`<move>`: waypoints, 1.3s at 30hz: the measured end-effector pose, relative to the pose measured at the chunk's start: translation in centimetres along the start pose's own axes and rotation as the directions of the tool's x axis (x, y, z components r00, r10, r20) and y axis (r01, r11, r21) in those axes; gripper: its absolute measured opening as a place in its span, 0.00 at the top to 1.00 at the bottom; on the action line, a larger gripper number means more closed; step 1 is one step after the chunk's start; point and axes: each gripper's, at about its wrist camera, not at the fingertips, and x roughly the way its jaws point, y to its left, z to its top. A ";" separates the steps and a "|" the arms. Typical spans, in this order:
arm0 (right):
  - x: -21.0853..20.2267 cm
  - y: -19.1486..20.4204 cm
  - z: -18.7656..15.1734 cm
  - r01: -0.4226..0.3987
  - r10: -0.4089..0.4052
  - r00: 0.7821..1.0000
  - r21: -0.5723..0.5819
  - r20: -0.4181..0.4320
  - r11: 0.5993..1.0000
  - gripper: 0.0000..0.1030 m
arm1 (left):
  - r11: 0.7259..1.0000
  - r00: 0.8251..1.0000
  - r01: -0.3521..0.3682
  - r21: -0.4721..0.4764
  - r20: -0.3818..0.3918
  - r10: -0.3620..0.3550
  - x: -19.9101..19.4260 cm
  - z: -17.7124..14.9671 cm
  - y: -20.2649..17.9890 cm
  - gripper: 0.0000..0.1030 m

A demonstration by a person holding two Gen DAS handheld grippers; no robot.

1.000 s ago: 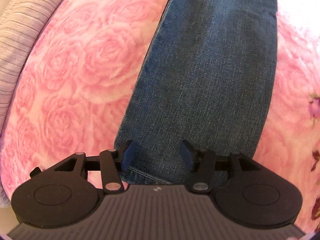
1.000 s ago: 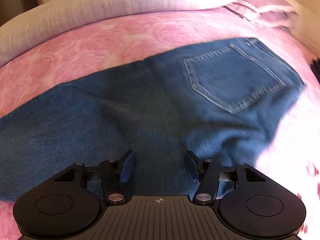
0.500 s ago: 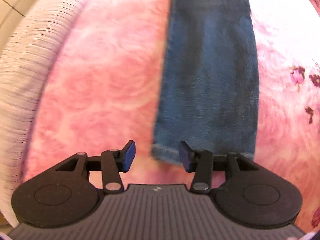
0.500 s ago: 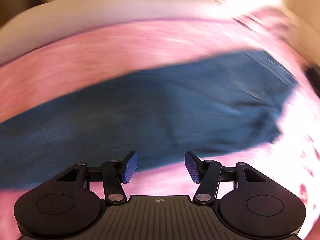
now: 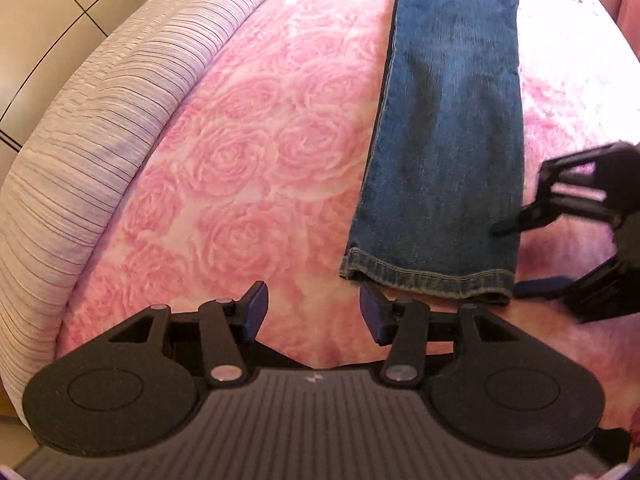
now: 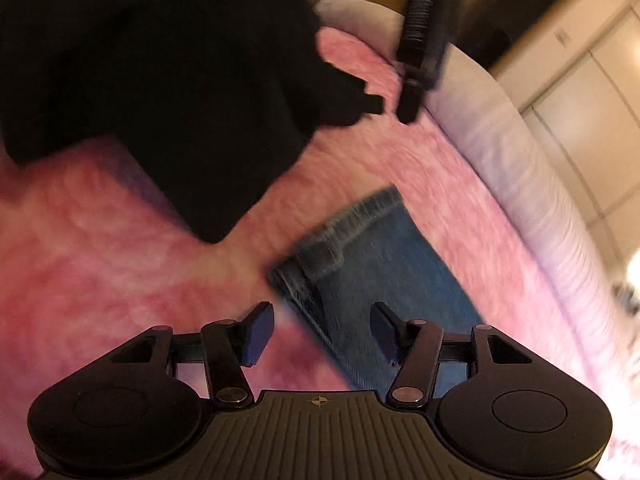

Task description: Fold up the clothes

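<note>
The blue denim jeans (image 5: 448,128) lie as one long flat strip on the pink rose-patterned bedspread (image 5: 248,168), hem nearest. Denim looks heavy and limp; judged best gripped at the hem corners. The left gripper (image 5: 312,314) and right gripper (image 6: 322,330) hover there, both agape and empty.

R gripper (image 6: 318,330) spread wide, nothing between pads, low over pink bed (image 6: 100,264). Jeans (image 6: 384,276) hem end lies flat on bed just ahead, hem twd upper left; right pad over denim edge. Black sleeve (image 6: 152,76) fills upper left. L gripper (image 6: 420,44) up top, blurred. Grey bed edge (image 6: 520,168) at right.
</note>
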 end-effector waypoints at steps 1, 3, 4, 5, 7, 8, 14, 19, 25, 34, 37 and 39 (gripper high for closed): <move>0.3 0.5 0.1 0.019 -0.019 1.000 -0.051 0.009 0.999 0.45 | 1.000 1.000 0.002 -0.006 0.003 -0.002 0.0 -0.2 -0.2 0.55; 0.7 0.9 0.3 0.041 -0.038 0.999 -0.126 0.028 0.991 0.45 | 1.000 1.000 -0.001 -0.016 -0.002 0.001 0.1 -0.7 -0.4 0.55; 0.9 0.4 0.3 0.038 -0.034 0.999 -0.135 0.032 0.990 0.45 | 1.000 1.000 -0.003 -0.020 -0.005 0.003 0.1 -0.9 -0.4 0.55; 1.0 -0.1 0.3 0.035 -0.031 0.999 -0.132 0.035 0.991 0.48 | 1.000 1.000 -0.004 -0.024 -0.005 0.004 0.0 -1.1 -0.4 0.55; 0.8 -1.7 0.4 -0.015 0.018 0.999 -0.087 0.033 0.996 0.78 | 1.000 1.000 -0.007 -0.030 -0.004 0.006 -0.3 -1.3 -0.3 0.55; 0.7 -2.6 0.5 -0.041 0.043 0.998 -0.057 0.035 0.998 0.78 | 0.999 1.000 -0.011 -0.033 -0.003 0.011 -0.5 -1.3 -0.3 0.55; -2.3 -9.5 2.0 -0.088 0.074 0.993 0.161 0.086 0.983 0.80 | 0.997 0.999 -0.041 -0.061 0.011 0.042 -1.1 -0.1 0.5 0.53; -6.1 -18.0 0.7 -0.109 0.041 0.986 0.447 0.159 0.888 0.81 | 0.997 0.998 -0.047 -0.055 0.027 0.048 -0.7 3.5 0.1 0.53; -10.0 -30.9 -8.1 -0.096 -0.109 0.973 0.784 0.204 0.613 0.81 | 0.999 0.998 -0.035 -0.013 0.042 0.036 1.4 11.1 -2.8 0.52; -7.8 -41.0 -33.8 -0.103 -0.127 0.986 0.994 0.106 0.036 0.81 | 0.997 0.998 0.043 0.058 0.038 -0.045 8.6 26.0 -10.1 0.51; -4.5 -41.0 -41.0 -0.074 -0.046 0.997 0.987 0.068 -0.141 0.81 | 0.991 0.997 0.069 0.111 0.027 -0.073 11.6 30.0 -12.6 0.51; -3.7 -40.9 -42.4 -0.092 -0.007 0.996 0.984 0.092 -0.150 0.81 | 0.988 0.996 0.084 0.131 0.016 -0.087 13.2 32.1 -13.5 0.51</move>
